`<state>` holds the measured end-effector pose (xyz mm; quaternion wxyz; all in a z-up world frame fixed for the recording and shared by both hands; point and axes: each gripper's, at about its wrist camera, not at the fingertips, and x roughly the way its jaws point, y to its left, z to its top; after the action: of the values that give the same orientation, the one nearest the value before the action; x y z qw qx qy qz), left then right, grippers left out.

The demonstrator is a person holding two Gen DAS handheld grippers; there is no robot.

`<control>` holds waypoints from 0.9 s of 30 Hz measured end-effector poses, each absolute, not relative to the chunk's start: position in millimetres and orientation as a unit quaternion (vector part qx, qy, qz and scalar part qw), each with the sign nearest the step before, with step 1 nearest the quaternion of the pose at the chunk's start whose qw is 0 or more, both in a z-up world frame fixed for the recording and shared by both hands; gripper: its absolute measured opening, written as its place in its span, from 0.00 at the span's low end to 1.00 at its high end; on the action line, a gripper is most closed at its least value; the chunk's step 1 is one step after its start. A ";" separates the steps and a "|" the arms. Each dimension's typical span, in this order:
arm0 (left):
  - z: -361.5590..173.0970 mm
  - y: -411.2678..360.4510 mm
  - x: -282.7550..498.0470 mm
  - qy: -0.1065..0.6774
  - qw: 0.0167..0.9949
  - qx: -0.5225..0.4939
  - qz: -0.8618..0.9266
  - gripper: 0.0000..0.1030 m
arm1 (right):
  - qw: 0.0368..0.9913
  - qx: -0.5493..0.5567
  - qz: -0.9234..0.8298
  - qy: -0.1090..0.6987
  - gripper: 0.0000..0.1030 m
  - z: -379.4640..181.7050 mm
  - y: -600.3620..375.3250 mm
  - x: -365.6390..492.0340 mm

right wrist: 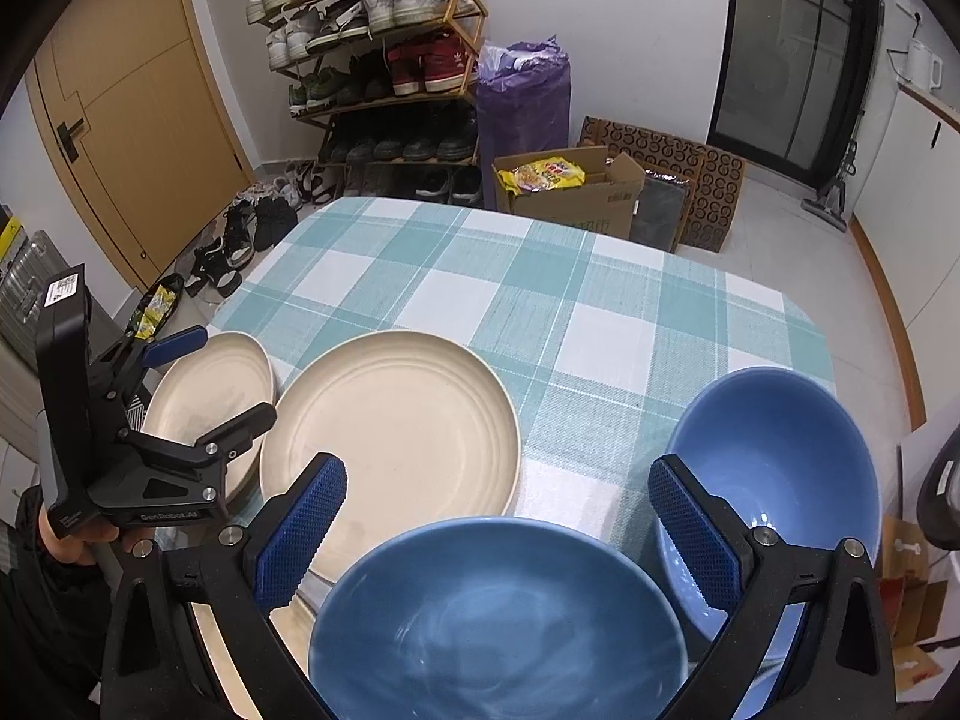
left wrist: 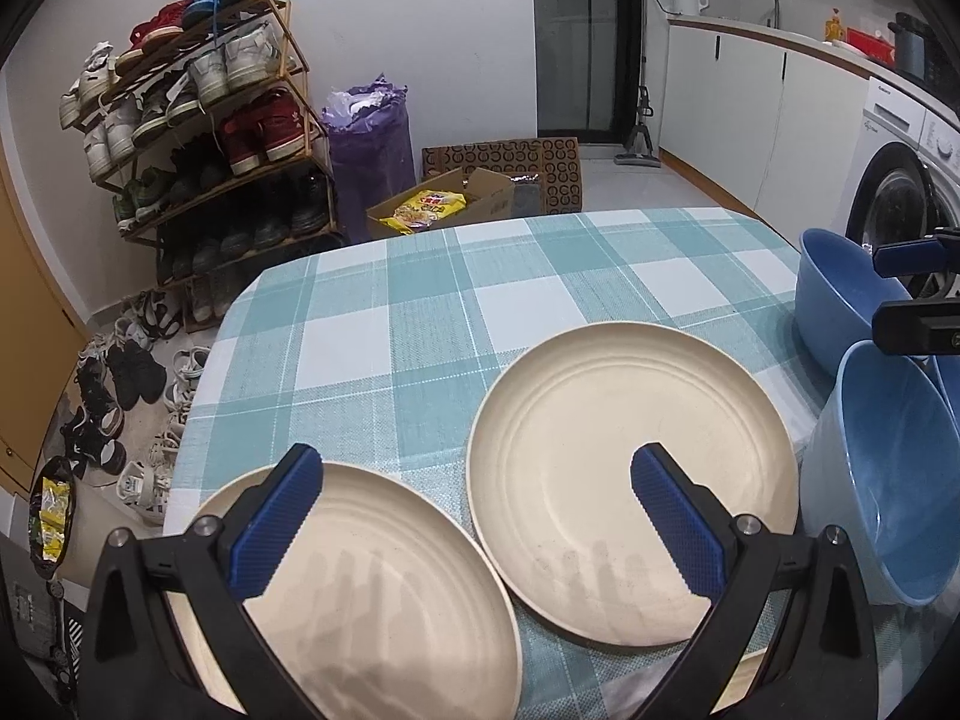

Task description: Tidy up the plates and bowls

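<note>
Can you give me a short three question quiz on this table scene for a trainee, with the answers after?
1. True or false: the two cream plates are stacked on one another.
2. How many blue bowls are on the table?
3. Which gripper hangs above the plates? A) left B) right

Key:
1. False. The near plate and the far plate lie side by side on the checked tablecloth.
2. Two: the near bowl and the far bowl.
3. A. The left gripper is open above the plates; the right gripper is open above the bowls.
</note>
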<state>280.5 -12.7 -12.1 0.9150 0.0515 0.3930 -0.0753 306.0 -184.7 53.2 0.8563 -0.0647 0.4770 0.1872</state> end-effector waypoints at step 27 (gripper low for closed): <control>-43.0 -21.4 305.8 0.433 0.894 0.065 -0.097 1.00 | 0.811 -0.095 0.180 0.549 0.99 7.7 -157.1 341.6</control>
<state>305.8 -21.4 -43.0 0.8937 0.0650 0.4330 -0.0975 341.6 -157.1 7.7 0.8106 -0.0946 0.5490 0.1804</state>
